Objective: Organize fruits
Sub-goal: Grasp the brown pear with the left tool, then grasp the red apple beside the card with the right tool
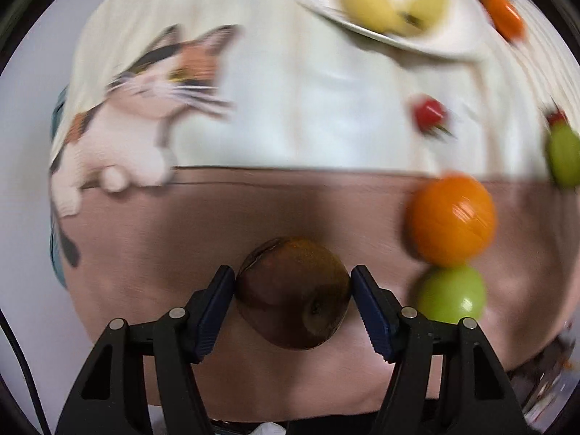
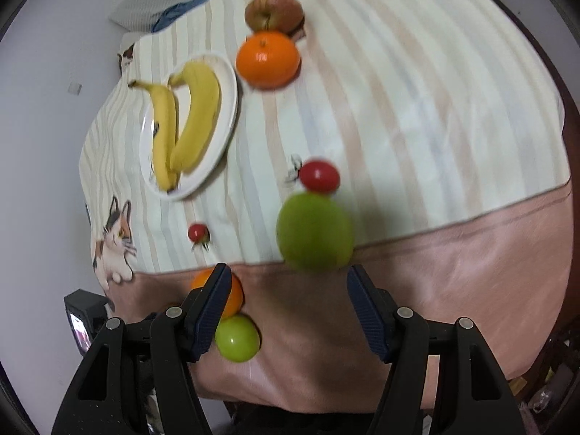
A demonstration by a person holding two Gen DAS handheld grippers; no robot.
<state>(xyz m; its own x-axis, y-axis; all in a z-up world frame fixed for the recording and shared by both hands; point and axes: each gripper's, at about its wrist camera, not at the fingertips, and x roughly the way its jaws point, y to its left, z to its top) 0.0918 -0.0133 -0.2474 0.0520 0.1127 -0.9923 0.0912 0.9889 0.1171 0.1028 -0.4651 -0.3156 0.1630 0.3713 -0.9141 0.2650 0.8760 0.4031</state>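
1. Left wrist view: left gripper (image 1: 293, 299) fingers clamp a brown apple (image 1: 293, 295) at 6 o'clock, over the surface (image 1: 181, 239). Pads sit on the curved flanks; it could squirt out.
2. Right wrist view: right gripper (image 2: 289, 304) fingers are parted and hold nothing; green apple (image 2: 314, 232) is just ahead at 12 o'clock. A bump could roll it into the tomato (image 2: 319, 175).

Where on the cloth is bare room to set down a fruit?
Free: the striped cloth right of the far orange and the red tomato, and the stretch between the plate and that tomato. Crowded: the near edge around the green apple, near orange and small green apple.
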